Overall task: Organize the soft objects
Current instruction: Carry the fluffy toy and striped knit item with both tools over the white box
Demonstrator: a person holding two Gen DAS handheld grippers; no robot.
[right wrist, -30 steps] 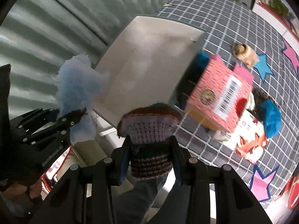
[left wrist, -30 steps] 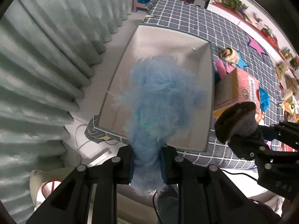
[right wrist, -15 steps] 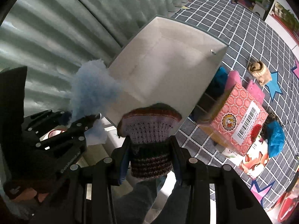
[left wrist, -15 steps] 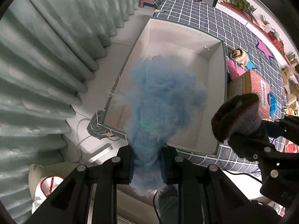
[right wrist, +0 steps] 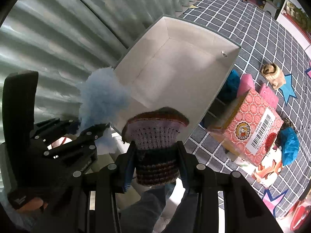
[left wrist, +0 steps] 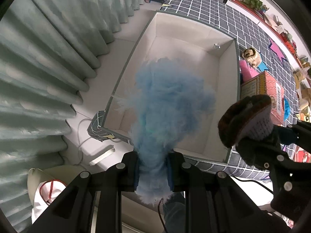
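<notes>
My left gripper (left wrist: 153, 171) is shut on a fluffy blue soft toy (left wrist: 171, 104) and holds it above the near end of an open white box (left wrist: 194, 44). My right gripper (right wrist: 155, 159) is shut on a knitted brown and lilac hat (right wrist: 155, 134) near the box's (right wrist: 180, 62) near right corner. The hat also shows in the left wrist view (left wrist: 246, 120), and the blue toy in the right wrist view (right wrist: 101, 99). The box holds nothing but a small fitting in its wall.
The box stands on a grey checked mat (right wrist: 252, 25). To its right lie a pink patterned carton (right wrist: 250, 128), pink foam pieces (right wrist: 246, 83), blue soft items (right wrist: 289, 145) and a small tan knitted toy (right wrist: 272, 73). Grey-green curtains (left wrist: 38, 58) hang at the left.
Both grippers have moved a little left and back with their loads, so the box now lies more centred ahead. Neither grip has changed.
</notes>
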